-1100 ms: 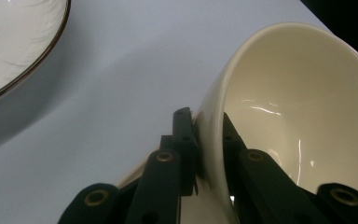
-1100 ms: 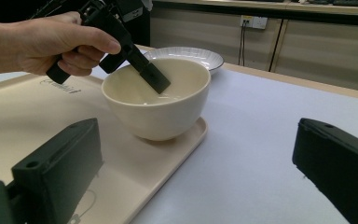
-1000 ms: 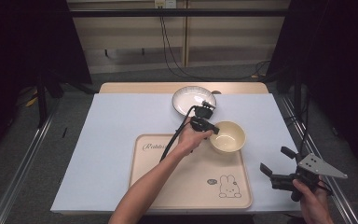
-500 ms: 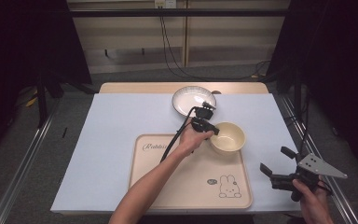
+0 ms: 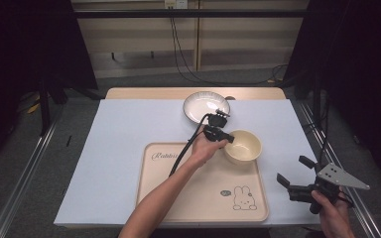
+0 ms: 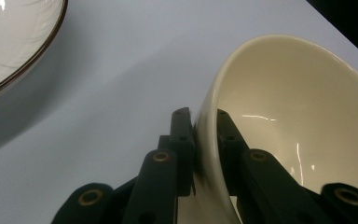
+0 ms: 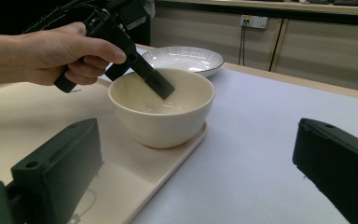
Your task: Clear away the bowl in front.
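Tabletop (image 5: 129,148) carries a pale blue-white covering. On it, left of centre to centre: a beige tray (image 5: 178,198) with script lettering at its far left corner and a rabbit drawing near its near right corner. Tray surface otherwise bare apart from the bowl.

Beyond the tray, on the covering: a white plate (image 5: 201,106) with a dark rim line, empty, seen also in the left gripper view (image 6: 14,42) and the right gripper view (image 7: 186,58).

Cream bowl (image 5: 243,146) sits on the tray's far right corner, upright, empty inside (image 7: 163,112).

Left gripper (image 5: 223,136), held in the left hand (image 5: 206,148), reaches to the bowl's left rim. In the left gripper view the bowl wall (image 6: 270,116) stands between the jaws: one jaw outside, one inside, both pressed against the wall, so the jaws are clamped on the rim. The right gripper view shows the inner jaw dipping into the bowl.

Right gripper (image 5: 295,171), in the right hand (image 5: 330,210), is well apart from the bowl, off the tray's right edge, at the covering's near right corner. Its jaws are spread wide, nothing between them.
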### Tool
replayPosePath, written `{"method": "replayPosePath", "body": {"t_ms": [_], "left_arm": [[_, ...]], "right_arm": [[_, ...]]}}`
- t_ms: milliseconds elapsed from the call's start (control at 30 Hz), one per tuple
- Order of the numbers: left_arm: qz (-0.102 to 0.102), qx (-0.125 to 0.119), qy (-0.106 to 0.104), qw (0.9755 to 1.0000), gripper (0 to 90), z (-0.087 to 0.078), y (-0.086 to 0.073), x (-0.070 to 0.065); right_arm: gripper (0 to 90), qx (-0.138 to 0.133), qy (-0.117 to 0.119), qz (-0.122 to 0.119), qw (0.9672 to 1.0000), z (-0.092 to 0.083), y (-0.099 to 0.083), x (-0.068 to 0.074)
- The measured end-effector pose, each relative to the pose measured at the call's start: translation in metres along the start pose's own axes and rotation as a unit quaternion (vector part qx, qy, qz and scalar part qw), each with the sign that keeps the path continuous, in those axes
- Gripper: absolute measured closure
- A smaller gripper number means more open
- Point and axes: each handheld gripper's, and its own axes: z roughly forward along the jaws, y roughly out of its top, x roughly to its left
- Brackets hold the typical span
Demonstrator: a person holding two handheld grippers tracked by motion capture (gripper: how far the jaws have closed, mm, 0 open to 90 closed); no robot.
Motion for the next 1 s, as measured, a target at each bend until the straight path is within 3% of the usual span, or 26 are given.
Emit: {"method": "replayPosePath", "body": {"t_ms": [133, 267, 433, 567, 700, 767, 1000], "left_arm": [[0.011, -0.011, 0.012, 0.9998, 67.2, 0.0, -0.002, -0.001], [0.023, -0.024, 0.017, 0.9993, 47.7, -0.002, -0.002, -0.001], [0.023, -0.04, 0.04, 0.9981, 26.5, -0.005, -0.002, -0.004], [0.025, -0.048, 0.046, 0.9975, 13.8, -0.008, -0.002, -0.003], [0.018, -0.068, 0.042, 0.9967, 4.9, -0.01, -0.003, -0.003], [0.025, -0.073, 0.033, 0.9965, 4.4, -0.014, -0.004, -0.002], [0.039, -0.095, 0.035, 0.9941, 3.2, -0.028, -0.006, 0.001]], "right_arm": [[1.0, -0.002, 0.0, -0.001, 1.0, 0.0, 0.0, 0.0], [1.0, 0.0, 0.001, 0.0, 1.0, 0.0, 0.0, 0.0], [1.0, 0.0, 0.0, 0.001, 1.0, 0.0, 0.0, 0.0], [1.0, -0.001, 0.001, 0.003, 1.0, 0.0, 0.0, 0.0], [1.0, 0.0, 0.0, 0.002, 1.0, 0.0, 0.0, 0.0], [1.0, 0.0, 0.0, 0.002, 1.0, 0.0, 0.0, 0.0], [1.0, 0.0, 0.001, 0.003, 1.0, 0.0, 0.0, 0.0]]}}
